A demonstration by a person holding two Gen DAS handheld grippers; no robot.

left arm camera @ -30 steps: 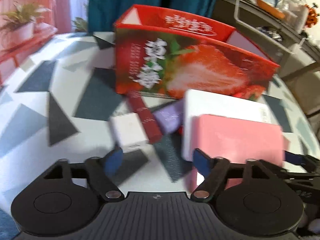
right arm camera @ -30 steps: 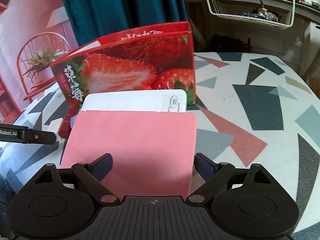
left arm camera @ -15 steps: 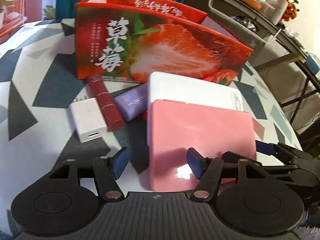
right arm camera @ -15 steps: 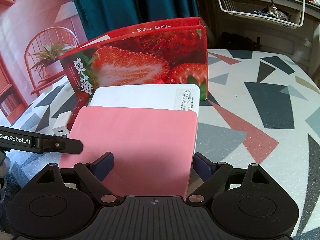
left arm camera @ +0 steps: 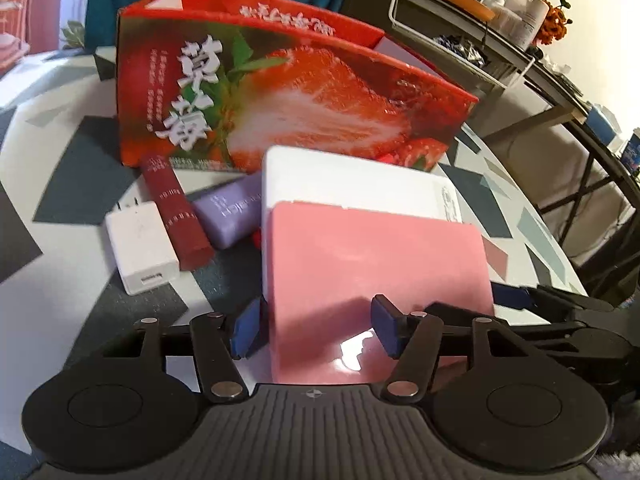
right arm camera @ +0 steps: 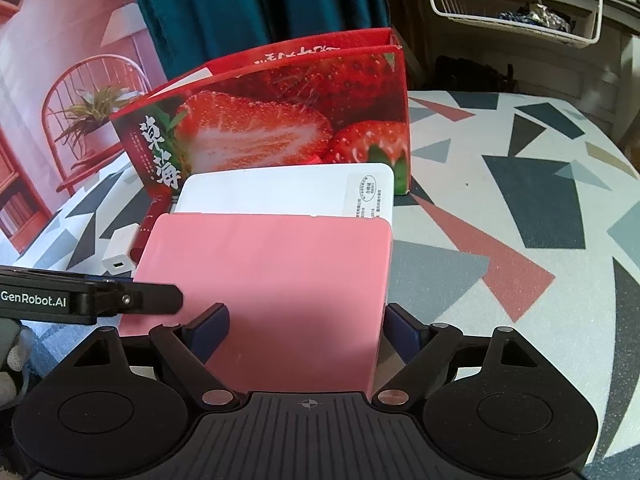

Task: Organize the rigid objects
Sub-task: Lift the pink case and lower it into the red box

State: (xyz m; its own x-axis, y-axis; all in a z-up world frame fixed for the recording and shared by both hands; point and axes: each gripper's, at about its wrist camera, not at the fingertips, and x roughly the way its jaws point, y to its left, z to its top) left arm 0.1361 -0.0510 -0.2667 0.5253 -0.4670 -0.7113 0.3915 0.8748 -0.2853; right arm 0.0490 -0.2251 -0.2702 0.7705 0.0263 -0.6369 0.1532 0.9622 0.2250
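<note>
A pink box [left arm camera: 372, 264] [right arm camera: 272, 280] lies on a white box [left arm camera: 348, 184] [right arm camera: 272, 192] in front of an open strawberry-print carton [left arm camera: 280, 100] [right arm camera: 280, 128]. My left gripper [left arm camera: 316, 330] straddles the pink box's near left edge, one pad beside its left side and the other over its top. My right gripper [right arm camera: 304, 332] straddles the near right edge, and its jaws are closing. Neither pair of pads clamps the box. A white charger [left arm camera: 140, 248] [right arm camera: 118, 254], a dark red tube [left arm camera: 176, 216] and a purple tube [left arm camera: 232, 216] lie left of the boxes.
The round table carries a patterned cloth [right arm camera: 520, 240], and its edge curves off at the right. Behind it hang a teal curtain [right arm camera: 260, 8] and a white wire basket [right arm camera: 512, 12] under a cluttered shelf [left arm camera: 500, 8].
My left gripper has swung right and come down to the pink box, and its jaws have narrowed around the left edge. The right gripper has kept its place, its jaws a little narrower.
</note>
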